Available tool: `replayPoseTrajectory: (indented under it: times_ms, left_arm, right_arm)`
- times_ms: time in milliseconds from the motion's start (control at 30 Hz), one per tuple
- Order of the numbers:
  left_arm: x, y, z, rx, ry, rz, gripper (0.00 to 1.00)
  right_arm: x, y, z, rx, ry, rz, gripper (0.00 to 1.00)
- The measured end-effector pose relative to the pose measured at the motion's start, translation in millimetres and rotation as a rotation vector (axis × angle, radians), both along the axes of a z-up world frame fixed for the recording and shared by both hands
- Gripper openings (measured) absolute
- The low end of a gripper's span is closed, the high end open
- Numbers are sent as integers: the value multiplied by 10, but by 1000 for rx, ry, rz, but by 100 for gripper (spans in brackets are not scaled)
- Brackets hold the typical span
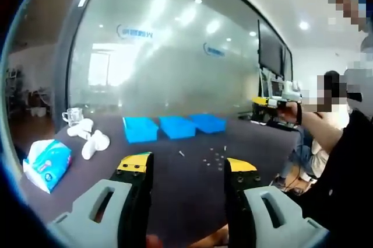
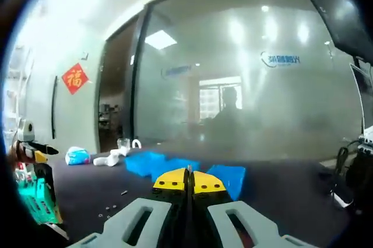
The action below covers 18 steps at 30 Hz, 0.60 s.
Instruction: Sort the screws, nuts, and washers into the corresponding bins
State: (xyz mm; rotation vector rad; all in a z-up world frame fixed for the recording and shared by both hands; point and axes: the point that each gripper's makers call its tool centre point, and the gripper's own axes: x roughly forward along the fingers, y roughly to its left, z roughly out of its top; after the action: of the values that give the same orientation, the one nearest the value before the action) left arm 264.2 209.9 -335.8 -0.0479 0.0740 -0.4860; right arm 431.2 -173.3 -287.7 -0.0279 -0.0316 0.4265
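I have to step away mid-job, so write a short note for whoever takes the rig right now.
Left gripper: open, empty, raised above the dark table.
Right gripper: shut, holding nothing visible, raised.
Three blue bins sit in a row at the far side; I cannot see inside them.
Small hardware pieces lie loose on the table in front of the bins.
Done: nothing I can confirm.
Left: sorting the loose pieces.

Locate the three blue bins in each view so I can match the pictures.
Left gripper view: blue bins sit in a row across the middle of the dark table, beyond the open left claw, with loose hardware in front.
Right gripper view: the bins lie low centre, partly behind the shut right claw.
Shared landmark: the blue tissue pack by the white objects.
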Motion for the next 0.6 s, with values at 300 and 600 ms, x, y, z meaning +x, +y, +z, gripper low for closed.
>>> replayPoseTrajectory:
  times_ms: [300, 600]
  left_arm:
    - [-11, 50, -9, -14, 2, 8, 47]
    - [-51, 118, -1, -21, -2, 26, 47]
  right_arm:
    - [671, 138, -39, -58, 27, -29, 0]
    - [1140, 177, -122, -91, 69, -94, 0]
